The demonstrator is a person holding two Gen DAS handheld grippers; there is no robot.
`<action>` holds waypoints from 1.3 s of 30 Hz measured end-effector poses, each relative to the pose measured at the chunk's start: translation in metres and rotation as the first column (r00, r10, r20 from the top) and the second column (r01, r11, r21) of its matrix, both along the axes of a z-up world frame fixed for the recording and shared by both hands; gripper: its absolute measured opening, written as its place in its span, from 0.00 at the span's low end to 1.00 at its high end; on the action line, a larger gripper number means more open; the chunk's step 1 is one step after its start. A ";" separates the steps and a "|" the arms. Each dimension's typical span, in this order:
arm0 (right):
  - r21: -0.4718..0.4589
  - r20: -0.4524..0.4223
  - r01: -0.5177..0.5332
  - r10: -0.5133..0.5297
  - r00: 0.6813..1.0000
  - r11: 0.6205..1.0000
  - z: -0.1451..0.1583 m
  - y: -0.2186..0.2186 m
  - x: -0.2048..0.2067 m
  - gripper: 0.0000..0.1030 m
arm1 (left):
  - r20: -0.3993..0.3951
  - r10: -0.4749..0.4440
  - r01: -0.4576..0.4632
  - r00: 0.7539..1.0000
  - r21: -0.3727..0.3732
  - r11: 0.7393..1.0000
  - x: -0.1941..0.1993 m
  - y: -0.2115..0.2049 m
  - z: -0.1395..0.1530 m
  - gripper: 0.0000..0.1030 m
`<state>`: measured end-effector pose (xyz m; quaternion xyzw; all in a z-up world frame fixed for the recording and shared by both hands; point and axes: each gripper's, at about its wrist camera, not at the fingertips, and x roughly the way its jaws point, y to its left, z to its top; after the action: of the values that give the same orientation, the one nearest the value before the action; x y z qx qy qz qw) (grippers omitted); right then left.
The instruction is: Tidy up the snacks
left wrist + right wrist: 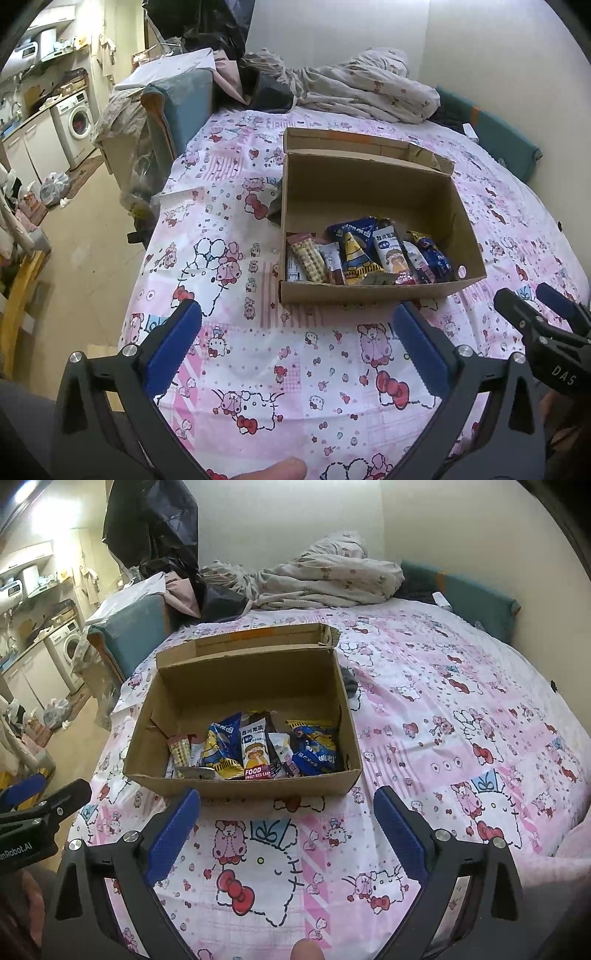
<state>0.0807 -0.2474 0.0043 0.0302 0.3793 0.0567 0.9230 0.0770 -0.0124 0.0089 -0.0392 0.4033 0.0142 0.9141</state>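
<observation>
At the far left of the left wrist view you see a kitchen strip with a washing machine (79, 122), nothing to do with your job. Moving right, your left gripper (297, 321) hovers low in the frame with its blue fingers (173, 350) spread wide and nothing between them, over the pink cartoon-print bed sheet (295, 387). Right of centre sits the open cardboard box (369, 291), and the snacks (369, 254) lie in a row along its near wall, packets side by side, leaving the far half of the box floor bare. At the right edge your right gripper (286, 805) comes in; in its own view its fingers (399, 834) are equally wide apart and hold nothing, just short of the box's near wall. Judging by this, the sorting looks close to finished: no loose packet shows on the sheet in either view. What remains, if anything, is tidying the row or closing the flap standing at the back. Note the near wall hides the lower ends of the packets, and a dark object beside the box is too obscured to identify.
</observation>
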 end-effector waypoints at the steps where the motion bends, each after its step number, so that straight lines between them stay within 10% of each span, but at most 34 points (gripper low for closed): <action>1: 0.002 -0.002 -0.001 0.001 1.000 1.000 0.000 0.000 0.000 0.95 | 0.002 0.000 0.000 1.000 0.002 1.000 0.000 0.000 0.000 1.00; 39: 0.028 -0.017 0.000 0.001 1.000 1.000 -0.001 -0.002 0.002 0.95 | -0.011 -0.014 0.014 1.000 -0.001 1.000 0.002 -0.002 -0.003 1.00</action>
<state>0.0829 -0.2492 0.0030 0.0435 0.3862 0.0619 0.9193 0.0786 -0.0145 0.0062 -0.0367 0.4085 0.0076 0.9120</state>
